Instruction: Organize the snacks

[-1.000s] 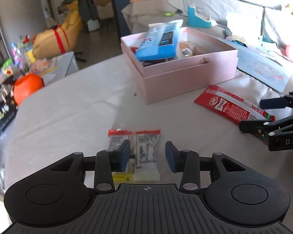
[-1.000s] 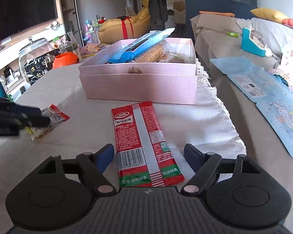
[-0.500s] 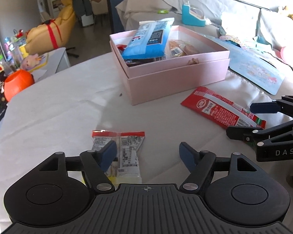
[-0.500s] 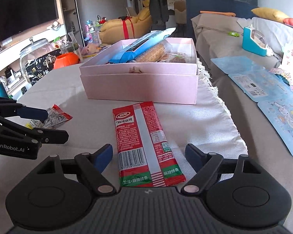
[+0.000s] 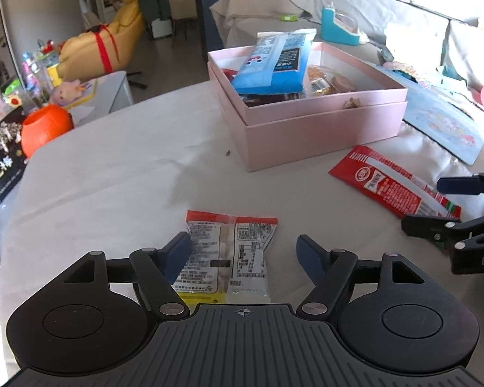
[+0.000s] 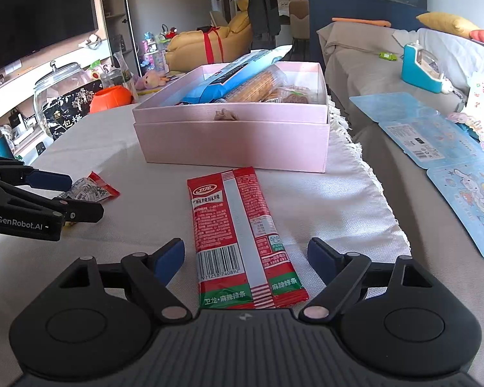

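A small clear snack packet with red top (image 5: 229, 254) lies on the white tablecloth between the open fingers of my left gripper (image 5: 243, 251); it also shows in the right wrist view (image 6: 87, 188). A long red snack strip (image 6: 242, 235) lies flat between the open fingers of my right gripper (image 6: 246, 254); it also shows in the left wrist view (image 5: 390, 182). Beyond stands an open pink box (image 6: 235, 143) holding a blue packet (image 5: 274, 61) and other snacks. Both grippers sit low at the table, each around its packet without closing on it.
An orange pumpkin-shaped pot (image 5: 45, 125) and a dark bag (image 5: 0, 158) sit at the table's far left. Blue cartoon sheets (image 6: 451, 158) lie on the sofa to the right, with a teal tape dispenser (image 6: 419, 67) behind. A glass jar (image 6: 61, 96) stands left.
My left gripper opened wide and shifted so the small packet now lies centred between its fingers. My right gripper has barely moved around the red strip.
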A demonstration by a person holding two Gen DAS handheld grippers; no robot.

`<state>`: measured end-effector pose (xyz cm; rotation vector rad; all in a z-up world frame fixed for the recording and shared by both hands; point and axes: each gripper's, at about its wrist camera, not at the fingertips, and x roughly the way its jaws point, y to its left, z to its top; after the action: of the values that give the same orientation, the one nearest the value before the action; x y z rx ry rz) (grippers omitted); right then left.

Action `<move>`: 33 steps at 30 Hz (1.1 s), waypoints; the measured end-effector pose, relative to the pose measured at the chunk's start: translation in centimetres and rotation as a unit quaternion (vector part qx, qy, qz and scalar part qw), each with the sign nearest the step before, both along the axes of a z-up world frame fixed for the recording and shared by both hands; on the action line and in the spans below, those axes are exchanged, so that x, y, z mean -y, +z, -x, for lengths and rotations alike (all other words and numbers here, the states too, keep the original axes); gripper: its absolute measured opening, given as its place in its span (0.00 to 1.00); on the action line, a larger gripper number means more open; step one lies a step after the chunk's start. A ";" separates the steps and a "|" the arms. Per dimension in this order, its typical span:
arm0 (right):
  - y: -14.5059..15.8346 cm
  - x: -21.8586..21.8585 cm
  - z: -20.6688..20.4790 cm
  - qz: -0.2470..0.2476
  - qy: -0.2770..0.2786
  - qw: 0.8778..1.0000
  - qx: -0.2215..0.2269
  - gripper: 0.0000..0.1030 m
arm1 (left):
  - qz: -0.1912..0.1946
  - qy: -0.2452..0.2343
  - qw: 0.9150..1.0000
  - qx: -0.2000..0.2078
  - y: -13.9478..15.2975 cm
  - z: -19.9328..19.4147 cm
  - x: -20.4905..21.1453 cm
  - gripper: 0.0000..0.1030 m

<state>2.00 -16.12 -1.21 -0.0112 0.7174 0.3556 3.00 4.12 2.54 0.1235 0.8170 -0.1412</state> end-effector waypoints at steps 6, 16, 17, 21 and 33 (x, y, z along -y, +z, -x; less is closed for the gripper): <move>0.0 0.0 0.0 0.000 0.000 1.000 0.000 0.82 | 0.020 0.003 1.000 -0.002 0.1 0.0 -0.5 0.76; 0.0 0.0 0.0 0.000 0.000 1.000 0.000 0.83 | 0.059 0.057 0.997 -0.011 -0.4 -0.8 -4.0 0.73; 0.0 0.0 0.0 0.000 0.000 1.000 0.000 0.83 | 0.077 0.058 0.995 -0.017 -0.5 -1.0 -4.3 0.72; 0.0 -0.2 0.1 0.002 0.003 1.000 -0.001 0.84 | 0.090 0.061 0.994 -0.014 -0.6 -1.4 -4.6 0.74; -0.1 -1.1 -0.2 0.030 0.017 0.999 -0.006 0.90 | 0.047 -0.006 0.999 -0.007 -1.0 2.9 -0.3 0.71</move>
<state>2.18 -14.98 -1.33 -0.0775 0.7408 0.3672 0.07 4.41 1.55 0.0396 0.8226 -0.1918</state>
